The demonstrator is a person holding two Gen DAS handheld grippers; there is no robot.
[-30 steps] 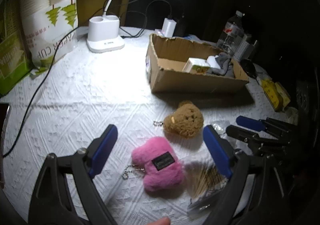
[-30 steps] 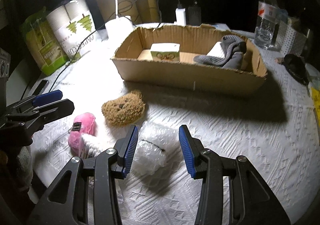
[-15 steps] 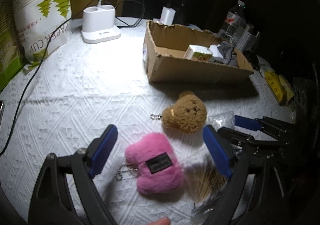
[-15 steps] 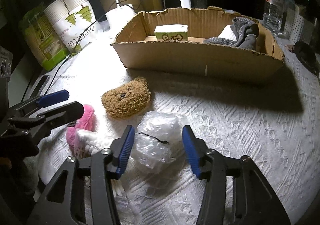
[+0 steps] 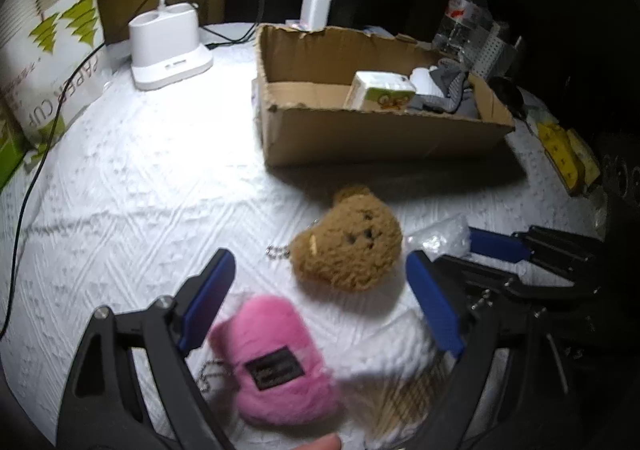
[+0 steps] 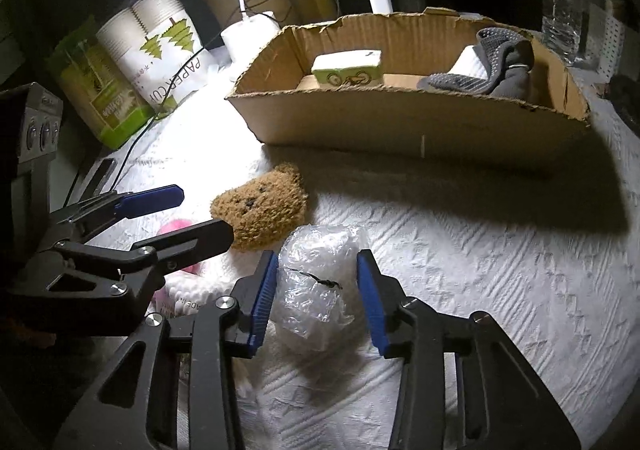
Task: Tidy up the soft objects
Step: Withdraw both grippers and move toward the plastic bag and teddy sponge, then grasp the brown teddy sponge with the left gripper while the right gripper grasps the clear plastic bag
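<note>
Left wrist view showed the left hand-held gripper (image 5: 320,306) spread wide over the counter (image 5: 140,177), the pink plush (image 5: 276,362) low between its fingers, untouched, and blurred. A brown bear plush (image 5: 350,240) lay just beyond. Right of it, the right hand-held gripper (image 6: 318,298) was closing around a plastic-wrapped bundle (image 6: 316,282), pads seemingly not yet pressing. Slippery wrap could squirt out as the jaws met. The cardboard box (image 6: 400,125) waited behind. Whatever the wrap held stayed unclear; the bottom edge cut the pink plush's chain.
</note>
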